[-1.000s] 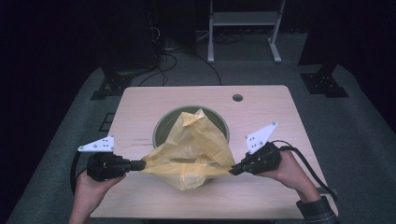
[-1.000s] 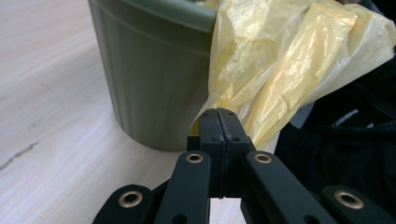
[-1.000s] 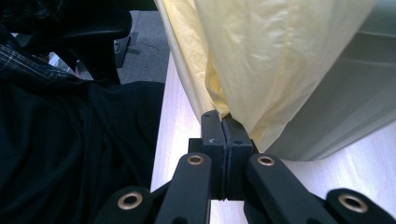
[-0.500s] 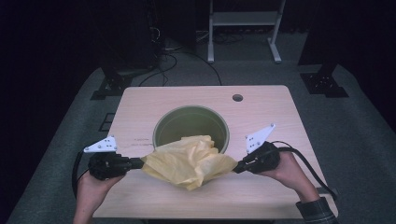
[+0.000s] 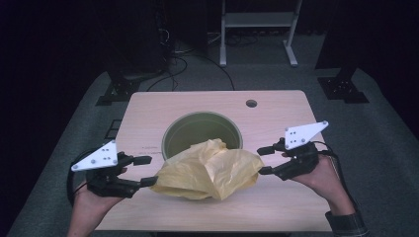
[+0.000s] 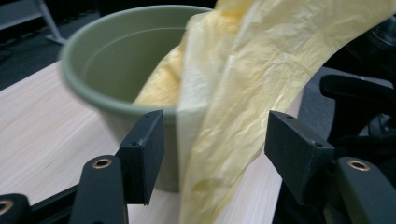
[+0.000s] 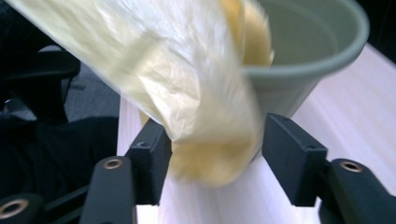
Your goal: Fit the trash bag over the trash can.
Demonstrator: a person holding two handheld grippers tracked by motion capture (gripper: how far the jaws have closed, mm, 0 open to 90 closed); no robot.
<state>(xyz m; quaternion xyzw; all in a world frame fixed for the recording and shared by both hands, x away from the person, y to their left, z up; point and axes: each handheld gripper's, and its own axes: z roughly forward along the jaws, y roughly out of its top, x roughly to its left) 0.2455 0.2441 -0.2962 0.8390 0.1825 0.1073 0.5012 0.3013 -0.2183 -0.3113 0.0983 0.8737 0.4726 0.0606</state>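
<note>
A crumpled yellow plastic bag [image 5: 207,170] lies slumped on the wooden table [image 5: 148,118], draped over the near rim of a round green bin [image 5: 197,121]. My left gripper [image 5: 146,171] is at the bag's left end and my right gripper [image 5: 261,160] at its right end. Both have just been opening their jaws. In the left gripper view the bag [image 6: 243,93] hangs loose between my left gripper's [image 6: 217,154] spread pads, in front of the bin [image 6: 88,88]. In the right gripper view the bag [image 7: 187,93] sags between my right gripper's [image 7: 219,163] pads, beside the bin [image 7: 308,60].
A small round hole [image 5: 251,103] sits in the table's far right part. Past the table's far edge are black stands [image 5: 118,91], floor cables [image 5: 197,54] and a white frame [image 5: 257,19]. A cable loops from each gripper off the table's sides.
The bag, held up and stretched over the bin a second ago, has dropped into a heap on the near rim. Both grippers went from shut on its ends to open.
</note>
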